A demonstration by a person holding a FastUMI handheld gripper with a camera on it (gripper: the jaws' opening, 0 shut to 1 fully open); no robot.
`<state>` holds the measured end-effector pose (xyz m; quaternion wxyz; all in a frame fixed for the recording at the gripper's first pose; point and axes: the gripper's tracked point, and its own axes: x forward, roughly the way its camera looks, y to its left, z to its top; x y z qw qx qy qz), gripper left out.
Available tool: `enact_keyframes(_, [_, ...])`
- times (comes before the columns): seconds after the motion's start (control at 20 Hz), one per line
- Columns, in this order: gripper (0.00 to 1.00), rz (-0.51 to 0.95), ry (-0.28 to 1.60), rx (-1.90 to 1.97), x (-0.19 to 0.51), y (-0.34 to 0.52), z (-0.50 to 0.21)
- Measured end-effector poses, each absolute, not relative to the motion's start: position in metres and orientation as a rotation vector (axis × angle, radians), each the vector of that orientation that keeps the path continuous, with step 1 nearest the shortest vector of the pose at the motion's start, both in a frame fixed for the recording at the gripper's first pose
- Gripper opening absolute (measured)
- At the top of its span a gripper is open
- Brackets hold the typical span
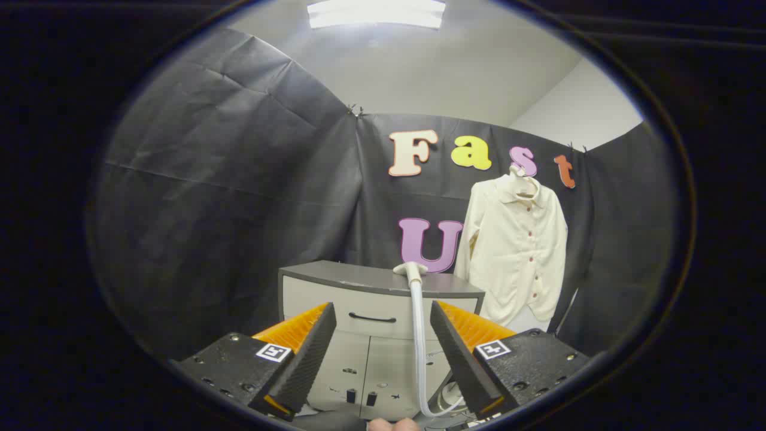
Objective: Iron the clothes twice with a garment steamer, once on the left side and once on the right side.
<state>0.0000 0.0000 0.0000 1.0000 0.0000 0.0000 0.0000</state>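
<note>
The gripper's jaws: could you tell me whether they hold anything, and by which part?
Nothing is held: the gripper is open, and the steamer head on the cabinet lies beyond it.

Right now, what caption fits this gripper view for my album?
Open hand-held gripper faces steamer head on grey cabinet, cream shirt hanging beyond.

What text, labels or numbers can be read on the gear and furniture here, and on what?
Readable: none.
Gripper, open and empty: a square black-and-white marker on each finger block, pattern only, no words.
Cabinet: small dark marks on its lower doors, too small to read.
Steamer and shirt: no text seen.
</note>
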Motion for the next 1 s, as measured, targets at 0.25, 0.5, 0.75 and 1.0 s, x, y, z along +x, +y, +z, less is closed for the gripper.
enact_keyframes(0.25, [0.96,0.011,0.019,0.012,0.004,0.006,-0.005])
enact_keyframes(0.5, [0.96,0.022,0.031,0.004,0.004,0.012,-0.010])
enact_keyframes(0.75, [0.96,0.002,0.040,0.023,0.005,0.002,-0.017])
enact_keyframes(1.0, [0.96,-0.007,0.038,0.028,0.008,-0.002,-0.018])
